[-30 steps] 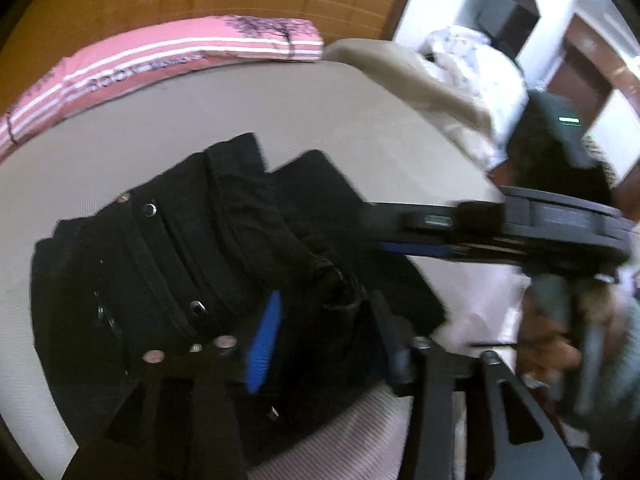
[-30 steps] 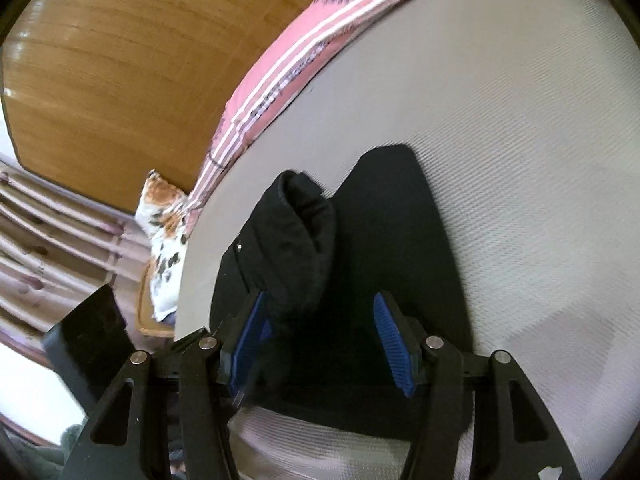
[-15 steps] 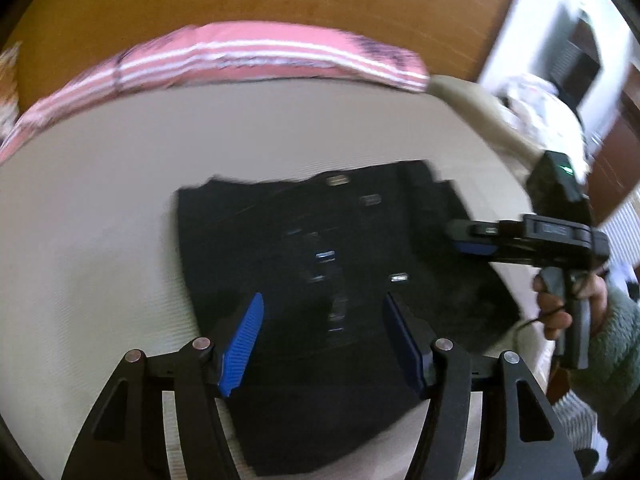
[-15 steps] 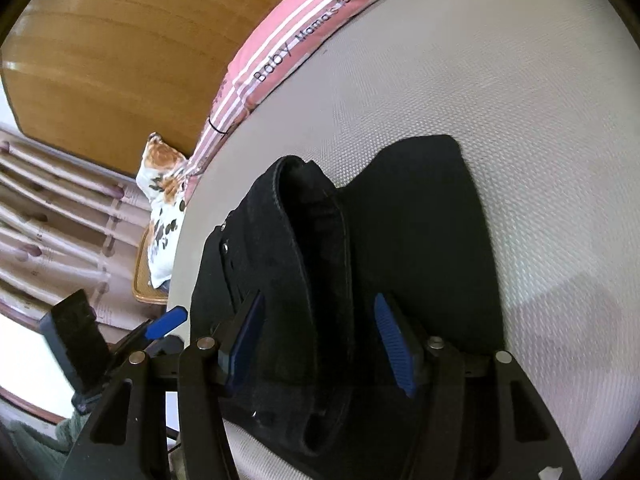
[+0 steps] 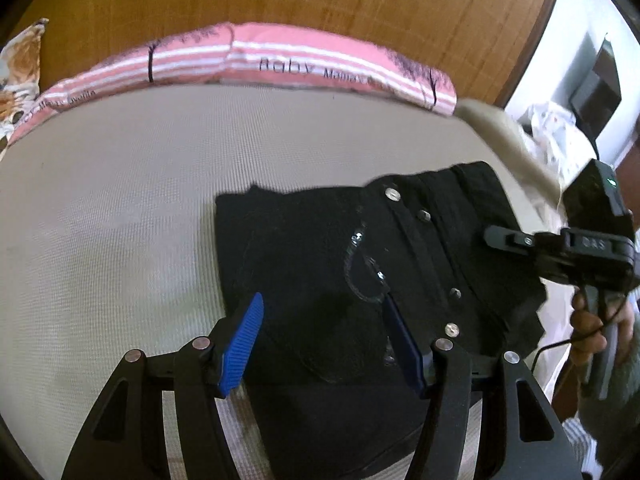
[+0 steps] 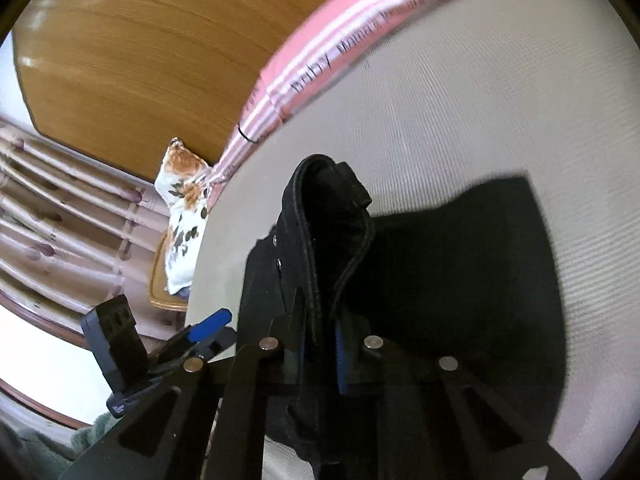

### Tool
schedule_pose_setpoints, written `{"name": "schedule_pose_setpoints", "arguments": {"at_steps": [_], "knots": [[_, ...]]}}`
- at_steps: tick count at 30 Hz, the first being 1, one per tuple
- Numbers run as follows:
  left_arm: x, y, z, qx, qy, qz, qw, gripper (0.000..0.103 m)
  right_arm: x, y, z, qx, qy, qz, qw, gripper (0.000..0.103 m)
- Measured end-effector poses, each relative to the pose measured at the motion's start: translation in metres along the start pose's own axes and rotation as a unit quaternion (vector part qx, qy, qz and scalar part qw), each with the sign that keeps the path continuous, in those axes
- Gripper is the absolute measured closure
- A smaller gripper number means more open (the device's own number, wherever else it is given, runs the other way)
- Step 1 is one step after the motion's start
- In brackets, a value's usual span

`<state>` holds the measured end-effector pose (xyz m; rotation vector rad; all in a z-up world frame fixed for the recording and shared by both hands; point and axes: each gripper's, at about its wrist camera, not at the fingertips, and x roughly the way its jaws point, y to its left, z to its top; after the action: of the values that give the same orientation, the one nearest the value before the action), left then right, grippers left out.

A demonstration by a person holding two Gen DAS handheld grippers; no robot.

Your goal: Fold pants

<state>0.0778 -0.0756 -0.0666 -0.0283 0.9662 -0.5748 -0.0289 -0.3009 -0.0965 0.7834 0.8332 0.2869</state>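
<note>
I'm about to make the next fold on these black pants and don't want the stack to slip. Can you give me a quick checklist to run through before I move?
1. Right tool closing on the waistband edge of the pants: ok, fabric is between its pads.
2. Left tool free: ok, open above the pants, gripping nothing.
3. Pants fully on the bed: cannot tell, the near edge is hidden by the tools.
4. Fold lying flat: not ok, the waistband stands up in a ridge in the right wrist view.
5. Pink blanket apart from the pants: ok.
</note>
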Motion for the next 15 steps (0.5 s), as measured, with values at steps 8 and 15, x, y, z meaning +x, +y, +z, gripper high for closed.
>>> {"name": "schedule_pose_setpoints", "arguments": {"at_steps": [8, 15], "knots": [[-0.006, -0.017, 0.007, 0.023, -0.008, -0.016, 0.9996, 0.040, -0.051, -0.028, -0.002, 0.032, -0.042, -0.064, 0.997, 0.092], [0.015, -0.029, -0.002, 0.051, 0.032, -0.004, 0.9982, 0.040, -0.043, -0.072, -0.018, 0.076, -0.034, -0.094, 0.992, 0.084]]}}
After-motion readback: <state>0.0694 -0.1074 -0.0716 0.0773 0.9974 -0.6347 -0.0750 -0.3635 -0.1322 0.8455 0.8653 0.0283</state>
